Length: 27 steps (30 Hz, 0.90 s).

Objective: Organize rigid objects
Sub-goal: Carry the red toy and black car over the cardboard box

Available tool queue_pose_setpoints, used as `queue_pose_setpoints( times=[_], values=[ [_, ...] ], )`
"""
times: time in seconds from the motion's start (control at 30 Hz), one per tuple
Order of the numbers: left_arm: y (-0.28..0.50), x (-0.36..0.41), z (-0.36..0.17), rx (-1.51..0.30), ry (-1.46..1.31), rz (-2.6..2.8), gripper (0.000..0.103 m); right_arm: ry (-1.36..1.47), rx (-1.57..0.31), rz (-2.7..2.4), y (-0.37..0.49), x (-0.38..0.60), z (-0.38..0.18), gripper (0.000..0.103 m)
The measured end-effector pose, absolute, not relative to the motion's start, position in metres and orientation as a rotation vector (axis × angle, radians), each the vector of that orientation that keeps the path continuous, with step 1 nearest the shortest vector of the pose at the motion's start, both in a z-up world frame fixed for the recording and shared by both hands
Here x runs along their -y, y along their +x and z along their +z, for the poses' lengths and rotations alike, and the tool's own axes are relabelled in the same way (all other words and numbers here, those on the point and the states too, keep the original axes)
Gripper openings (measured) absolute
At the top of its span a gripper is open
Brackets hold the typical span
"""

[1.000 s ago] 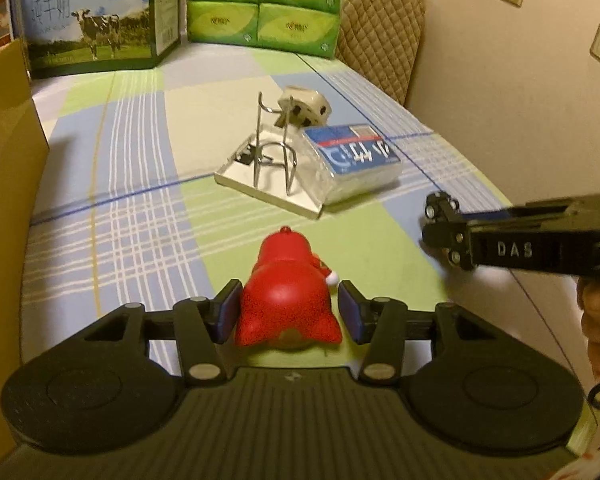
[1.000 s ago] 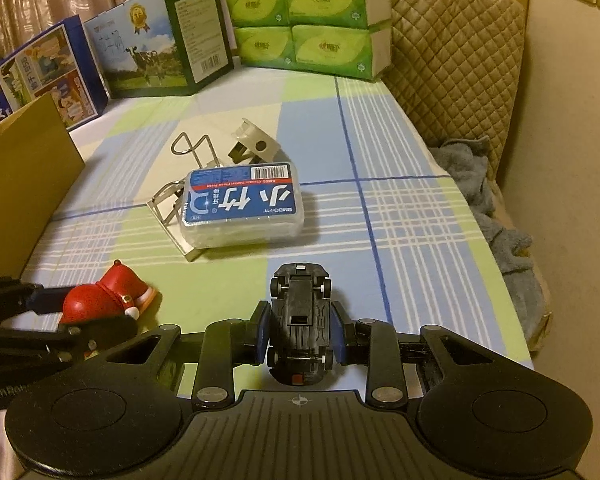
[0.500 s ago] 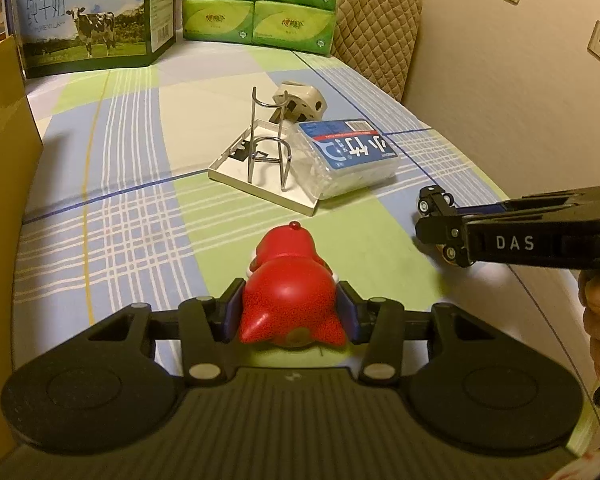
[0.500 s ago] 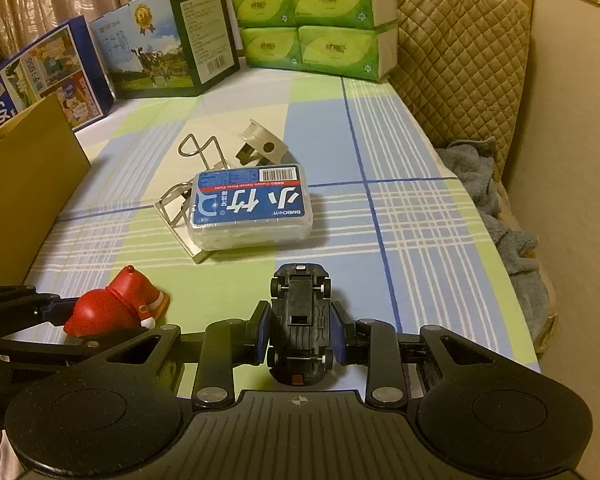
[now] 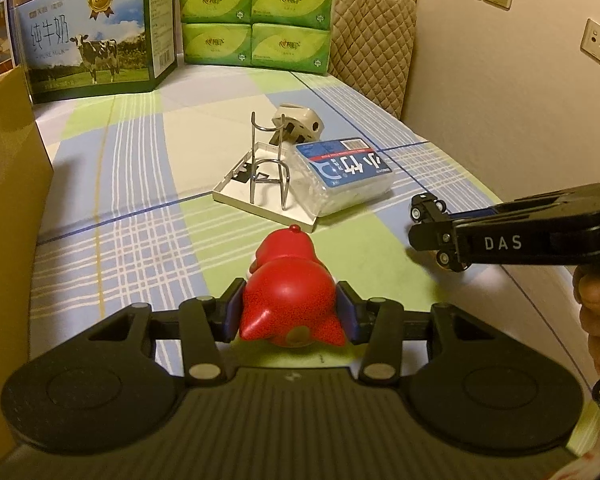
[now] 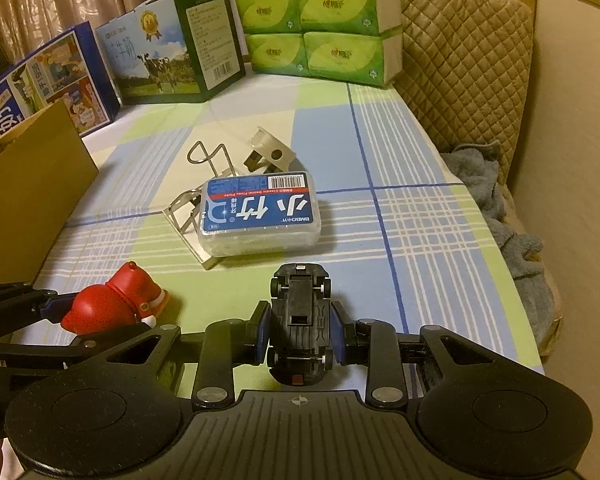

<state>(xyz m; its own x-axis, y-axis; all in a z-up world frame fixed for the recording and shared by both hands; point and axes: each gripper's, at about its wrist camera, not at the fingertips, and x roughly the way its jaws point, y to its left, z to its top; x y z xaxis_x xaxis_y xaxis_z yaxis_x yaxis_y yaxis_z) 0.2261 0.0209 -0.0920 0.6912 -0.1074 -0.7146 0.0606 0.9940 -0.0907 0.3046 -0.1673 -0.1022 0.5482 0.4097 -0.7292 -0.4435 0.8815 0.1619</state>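
Checked tablecloth below; left claw clamped on red toy, right claw clamped on toy car. Pickup step; next, probably carry to cardboard box left of left claw.

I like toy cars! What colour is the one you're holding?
Black. The car shows best in the right wrist view.

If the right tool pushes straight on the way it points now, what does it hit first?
Most likely the clear toothpick box, lying directly ahead of the right tool and the black toy car it grips. Bare tablecloth lies between them; depth is uncertain, so it might meet the cloth first.
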Motion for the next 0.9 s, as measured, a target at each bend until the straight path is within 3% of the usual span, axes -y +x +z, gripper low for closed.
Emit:
queue_pose_setpoints(
  times=[0.4,0.9],
  values=[
    [0.210,-0.021,-0.070,-0.767,-0.054,-0.083,0.042,0.001,-0.805,0.514,0.298,0.173,-0.087,0.027],
    [0.146,-0.030,0.009,-0.686,-0.073,-0.034,0.042,0.069,-0.727,0.542,0.227,0.176,-0.019,0.027]
  ],
)
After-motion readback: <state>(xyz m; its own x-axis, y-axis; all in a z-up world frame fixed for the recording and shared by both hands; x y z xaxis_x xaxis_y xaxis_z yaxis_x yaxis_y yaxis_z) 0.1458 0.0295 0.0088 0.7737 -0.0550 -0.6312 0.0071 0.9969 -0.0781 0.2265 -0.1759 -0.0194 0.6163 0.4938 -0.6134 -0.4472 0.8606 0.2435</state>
